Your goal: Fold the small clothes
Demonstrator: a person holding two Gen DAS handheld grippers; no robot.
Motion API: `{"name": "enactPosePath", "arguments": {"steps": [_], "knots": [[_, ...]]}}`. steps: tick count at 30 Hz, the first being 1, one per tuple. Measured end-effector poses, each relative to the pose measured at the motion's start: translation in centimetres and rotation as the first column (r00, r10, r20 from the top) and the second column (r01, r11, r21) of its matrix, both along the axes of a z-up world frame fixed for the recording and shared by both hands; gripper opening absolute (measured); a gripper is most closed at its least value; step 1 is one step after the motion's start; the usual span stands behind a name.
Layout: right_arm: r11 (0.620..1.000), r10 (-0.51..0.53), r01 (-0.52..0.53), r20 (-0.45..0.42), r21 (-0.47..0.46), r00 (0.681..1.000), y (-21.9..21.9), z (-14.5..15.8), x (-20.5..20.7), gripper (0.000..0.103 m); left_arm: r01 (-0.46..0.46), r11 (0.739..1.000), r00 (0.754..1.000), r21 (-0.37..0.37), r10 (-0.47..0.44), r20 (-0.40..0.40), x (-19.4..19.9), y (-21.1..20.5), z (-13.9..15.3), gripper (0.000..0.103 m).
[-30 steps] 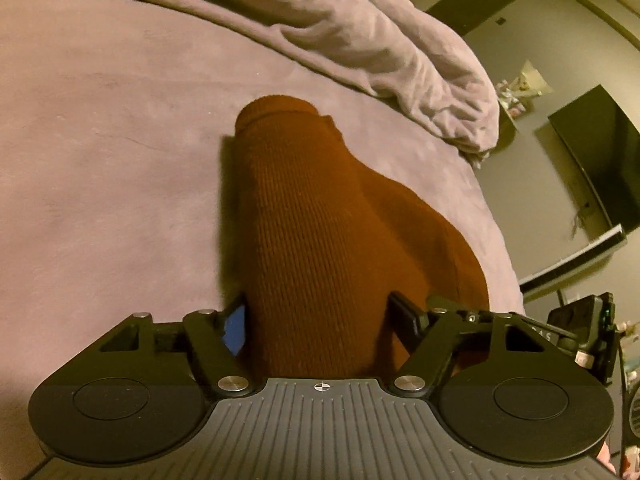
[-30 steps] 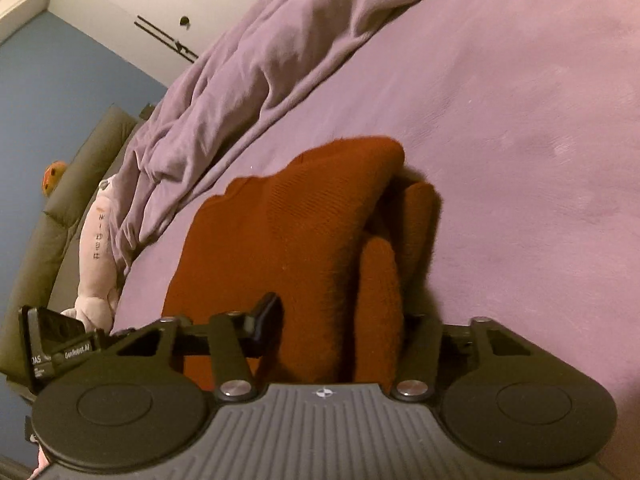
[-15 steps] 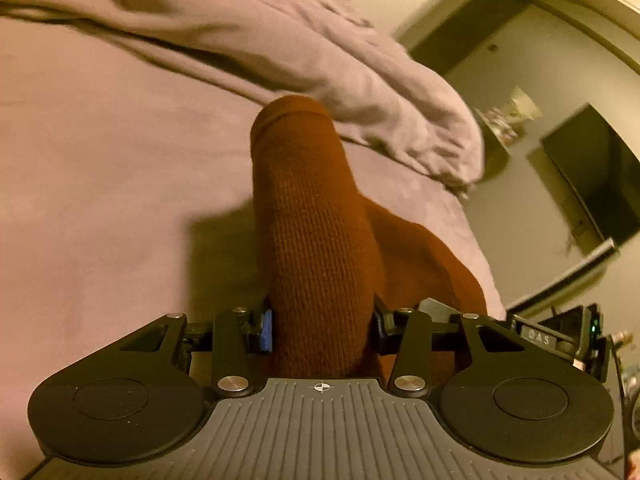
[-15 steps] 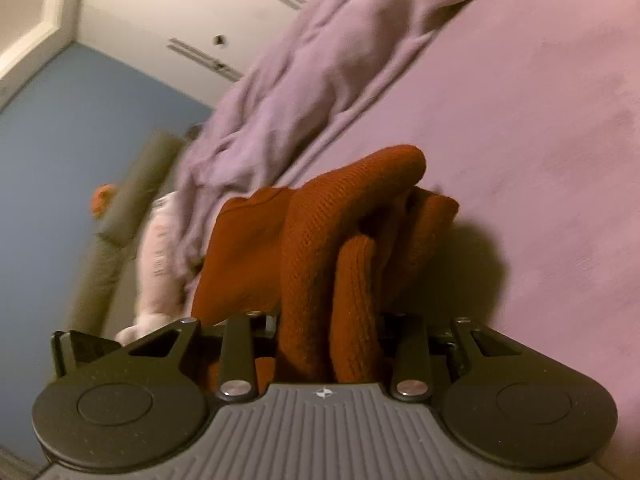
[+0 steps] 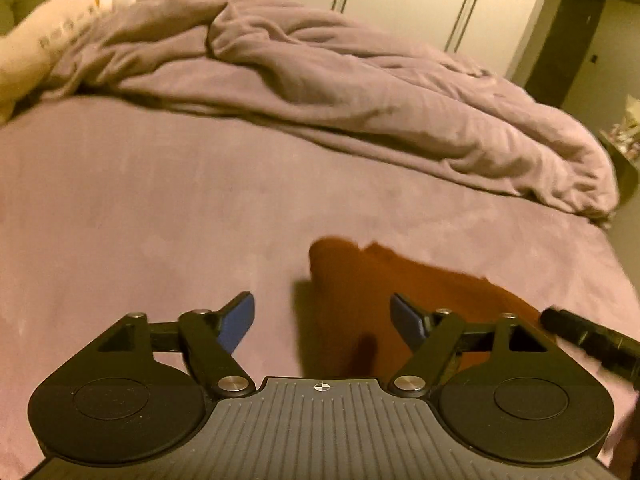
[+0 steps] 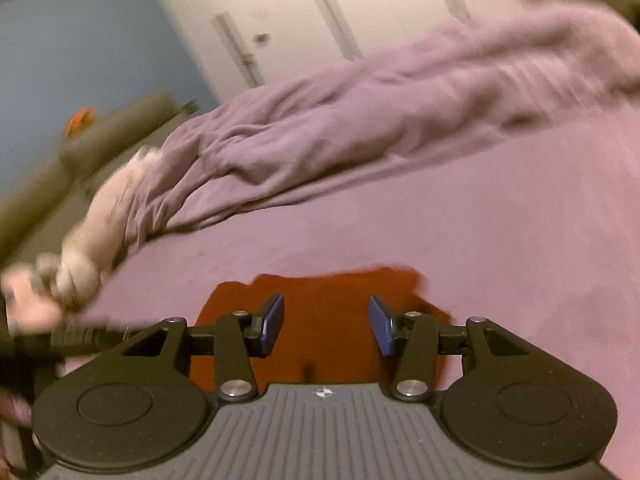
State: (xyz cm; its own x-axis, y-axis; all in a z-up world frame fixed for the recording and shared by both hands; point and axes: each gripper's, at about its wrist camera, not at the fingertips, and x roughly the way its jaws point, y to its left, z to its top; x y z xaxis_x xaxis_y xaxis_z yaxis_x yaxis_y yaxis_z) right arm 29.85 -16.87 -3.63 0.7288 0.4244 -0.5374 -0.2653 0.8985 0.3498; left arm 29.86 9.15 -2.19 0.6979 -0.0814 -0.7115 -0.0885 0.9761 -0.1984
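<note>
Both hand-held grippers are above the bed (image 5: 120, 208), and neither one holds anything. The left hand-held gripper (image 5: 322, 320) has its blue fingers (image 5: 240, 318) spread wide, with only air between them. The right hand-held gripper (image 6: 326, 324) is spread too, a little less wide, and it is also empty.

The small rust-brown knit garment (image 5: 400, 280) lies on the purple sheet, near the front edge of the bed. From the left wrist view it is below and to the right of the fingers, not between them. From the right wrist view the garment (image 6: 328, 292) lies directly under the gap between the fingers, but I see no contact with it. It looks rather flat and gathered into a compact shape, though the picture is blurred and I cannot count the layers.

Further back there is a crumpled blanket (image 5: 360, 92) in the same purple colour, and a pale plush toy (image 5: 48, 44) near the pillow side.

I judge that one fold is just finished and the garment is released. The next move probably needs a look at the shape: if an edge stands out, one gripper must come down, pinch this edge and bring it over, while the other keeps the cloth from sliding. The knit is soft and thick, so a fold may spring open if it is not pressed.
</note>
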Motion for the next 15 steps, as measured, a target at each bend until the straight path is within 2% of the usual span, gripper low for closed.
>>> {"name": "enactPosePath", "arguments": {"steps": [2,4,6,8,11,12,15], "knots": [[0.996,0.04,-0.039,0.009,-0.082,0.999,2.5,0.0,1.2,0.047,0.02,1.0,0.999,0.014,-0.02,-0.031,1.9,-1.2,-0.9,0.081],[0.987,0.066,-0.069,-0.021,-0.148,0.998,4.4,-0.6,2.8,0.046,0.051,0.999,0.996,0.019,-0.049,-0.072,3.7,-2.4,-2.2,0.081],[0.971,0.068,-0.078,-0.053,-0.228,0.996,5.2,-1.6,3.9,0.035,0.064,0.996,0.992,0.062,-0.057,-0.112,5.3,-3.6,-3.7,0.081],[0.945,0.077,-0.098,-0.078,-0.311,0.994,5.6,-3.1,4.9,0.019,0.085,0.989,0.991,0.117,-0.071,-0.115,5.9,-4.7,-5.3,0.081],[0.909,0.085,-0.085,-0.02,-0.409,0.996,6.3,-5.5,5.2,0.015,0.077,0.982,0.995,0.173,-0.066,-0.07,5.6,-5.9,-7.3,0.085],[0.903,0.085,-0.074,0.007,-0.423,0.996,6.2,-6.1,5.1,0.015,0.064,0.982,0.997,0.18,-0.057,-0.047,5.4,-5.9,-7.7,0.088],[0.939,0.062,-0.053,0.015,-0.34,0.998,4.9,-6.2,5.2,0.015,0.035,0.988,0.999,0.152,-0.03,-0.036,5.0,-5.2,-7.9,0.093]]}}
